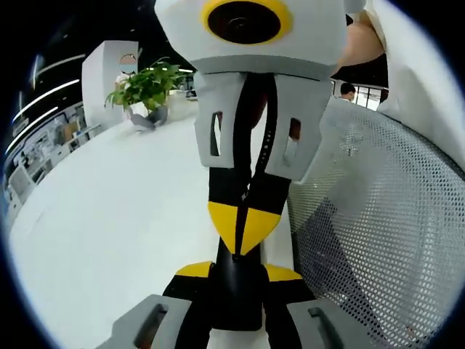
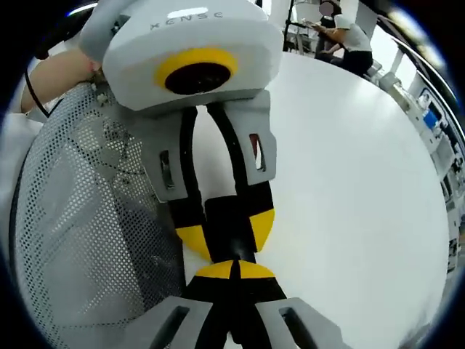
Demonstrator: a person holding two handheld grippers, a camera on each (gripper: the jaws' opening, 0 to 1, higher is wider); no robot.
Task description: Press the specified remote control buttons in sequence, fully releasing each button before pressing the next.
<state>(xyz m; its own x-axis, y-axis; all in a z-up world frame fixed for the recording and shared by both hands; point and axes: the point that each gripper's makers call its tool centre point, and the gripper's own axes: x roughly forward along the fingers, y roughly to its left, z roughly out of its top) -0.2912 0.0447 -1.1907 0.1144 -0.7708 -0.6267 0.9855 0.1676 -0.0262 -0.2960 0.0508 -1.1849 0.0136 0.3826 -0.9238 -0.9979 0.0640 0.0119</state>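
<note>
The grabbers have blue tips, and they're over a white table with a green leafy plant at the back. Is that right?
Not quite: the tips are yellow, not blue. The left gripper view shows it on the left gripper, which grips a black object, and on the shut right gripper. The white table and the green leafy plant at the back are right.

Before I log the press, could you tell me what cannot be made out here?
1. Buttons: left gripper view, the remote lies edge-on under the right gripper.
2. Which button is touched: right gripper view, the left gripper and yellow jaw tips cover it.
3. Mesh panel: cut by left gripper view's edge.
</note>
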